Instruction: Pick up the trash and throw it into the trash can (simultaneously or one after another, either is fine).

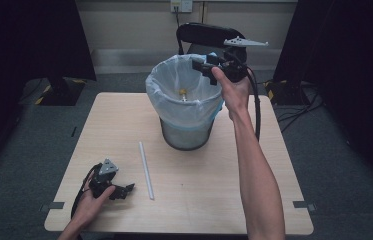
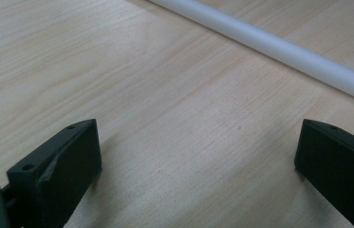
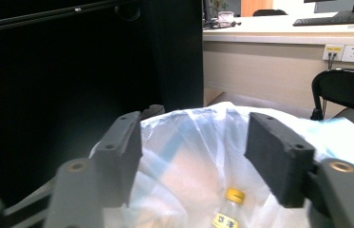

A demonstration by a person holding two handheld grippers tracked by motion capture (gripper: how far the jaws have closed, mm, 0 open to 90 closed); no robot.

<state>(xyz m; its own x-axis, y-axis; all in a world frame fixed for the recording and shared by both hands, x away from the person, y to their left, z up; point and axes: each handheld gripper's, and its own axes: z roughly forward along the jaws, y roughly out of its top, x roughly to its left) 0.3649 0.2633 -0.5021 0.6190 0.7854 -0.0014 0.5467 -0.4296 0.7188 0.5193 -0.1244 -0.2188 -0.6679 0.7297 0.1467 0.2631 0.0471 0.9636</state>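
Note:
A mesh waste bin [image 1: 186,135] lined with a pale plastic bag [image 1: 169,82] stands at the back middle of the wooden table [image 1: 214,195]. A small bottle with a yellow cap [image 3: 234,195] lies inside it, its cap [image 1: 182,92] also seen from above. My right gripper [image 1: 205,64] hovers over the bin's right rim, open and empty [image 3: 193,152]. A white tube [image 1: 146,170] lies on the table in front of the bin. My left gripper [image 1: 126,190] rests on the table just left of the tube [image 2: 279,47], open with nothing between its jaws [image 2: 198,156].
A black chair [image 1: 209,35] stands behind the table, near a wall with a socket [image 1: 181,6]. Dark screens [image 1: 29,45] flank both sides. Cables [image 1: 299,107] lie on the floor at the right.

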